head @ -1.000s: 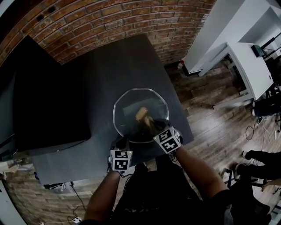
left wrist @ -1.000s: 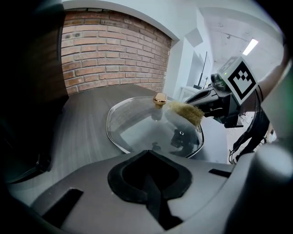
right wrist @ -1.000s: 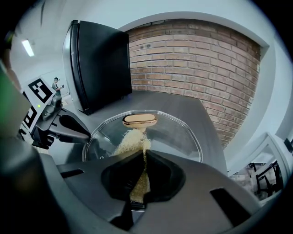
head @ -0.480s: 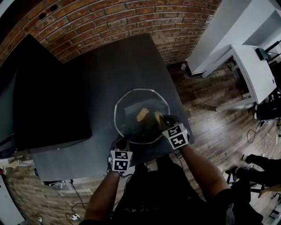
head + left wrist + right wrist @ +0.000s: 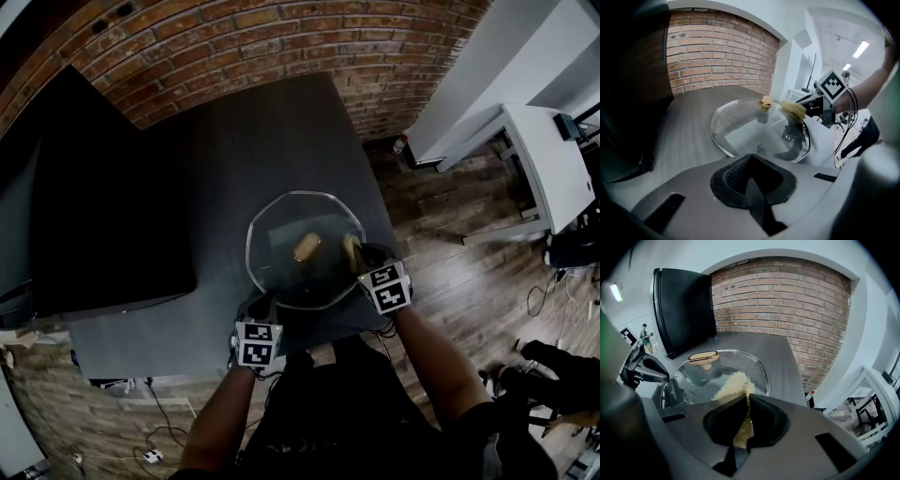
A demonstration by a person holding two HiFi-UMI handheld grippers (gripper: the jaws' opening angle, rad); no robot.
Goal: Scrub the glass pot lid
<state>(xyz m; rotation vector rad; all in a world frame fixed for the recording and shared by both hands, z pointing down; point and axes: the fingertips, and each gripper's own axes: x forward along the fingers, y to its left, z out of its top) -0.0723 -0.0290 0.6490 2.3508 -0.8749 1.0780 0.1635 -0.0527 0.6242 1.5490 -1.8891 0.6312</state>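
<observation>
The glass pot lid with its gold knob lies over the near part of the dark table. My left gripper is at the lid's near-left rim, jaws shut on that rim. My right gripper is shut on a yellow scrubber, which lies on the glass just right of the knob. In the right gripper view the scrubber runs from the shut jaws onto the lid, near the knob. In the left gripper view the scrubber sits beside the knob.
A large black box fills the table's left side. A brick wall runs behind the table. The table's right edge drops to a wooden floor, with a white desk beyond it.
My right gripper has slid the scrubber over the glass, from below the knob to its right side. The left gripper and the lid have stayed put.
</observation>
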